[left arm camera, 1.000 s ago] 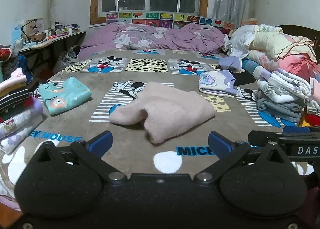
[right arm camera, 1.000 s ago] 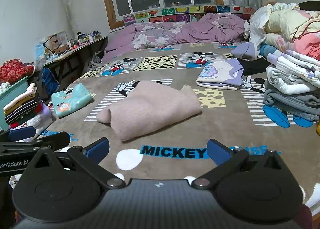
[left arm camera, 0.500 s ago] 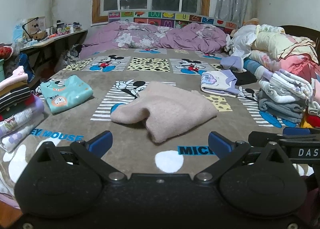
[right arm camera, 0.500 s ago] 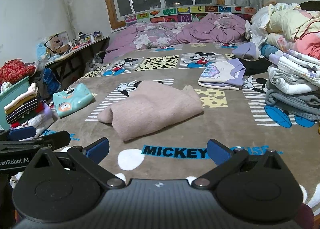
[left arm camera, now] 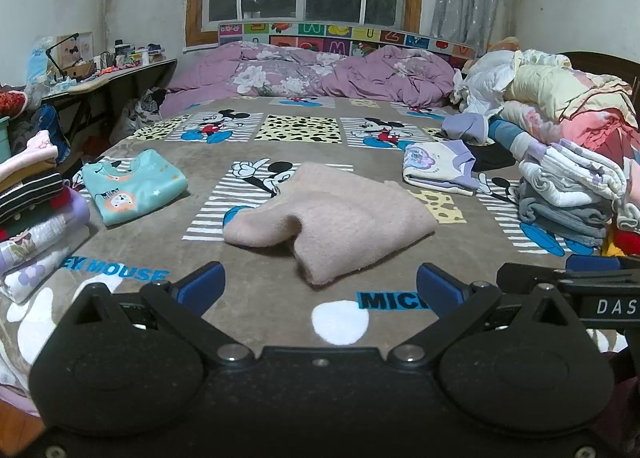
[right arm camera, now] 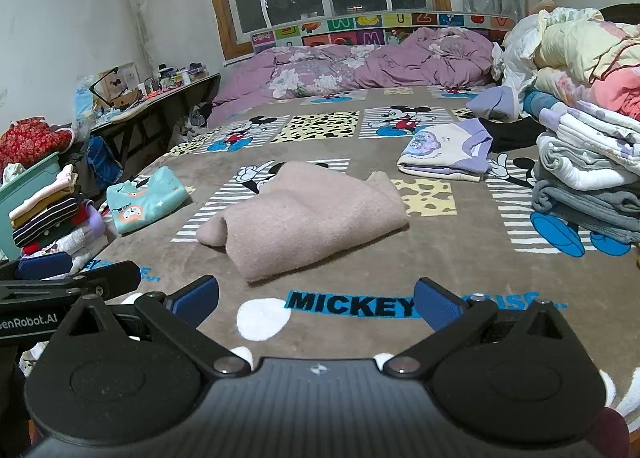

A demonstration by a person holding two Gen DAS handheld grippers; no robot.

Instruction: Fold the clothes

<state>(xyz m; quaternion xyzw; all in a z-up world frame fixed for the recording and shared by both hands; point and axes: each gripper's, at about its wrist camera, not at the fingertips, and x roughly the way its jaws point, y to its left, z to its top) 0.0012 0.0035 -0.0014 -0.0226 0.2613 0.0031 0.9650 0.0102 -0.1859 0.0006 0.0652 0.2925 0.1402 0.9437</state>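
A folded fuzzy pink sweater (left arm camera: 340, 218) (right arm camera: 308, 218) lies in the middle of the brown cartoon-mouse blanket (left arm camera: 280, 146) (right arm camera: 440, 258) on the bed. My left gripper (left arm camera: 320, 290) hovers near the bed's front edge, short of the sweater, open and holding nothing. My right gripper (right arm camera: 316, 300) is beside it at the same distance, open and holding nothing. The right gripper's arm shows at the right edge of the left wrist view, and the left gripper's arm at the left edge of the right wrist view.
A folded teal child's top (left arm camera: 134, 186) lies left of the sweater, a folded white-and-purple top (left arm camera: 440, 168) to its right. Folded stacks stand at the left edge (left arm camera: 32, 210) and right edge (left arm camera: 568, 198). A purple quilt (left arm camera: 320, 74) is bunched at the headboard; a cluttered desk (right arm camera: 160, 94) stands left.
Both grippers have drawn slightly back and up from the bed; the sweater looks a little lower and farther in view. Nothing on the bed has moved.
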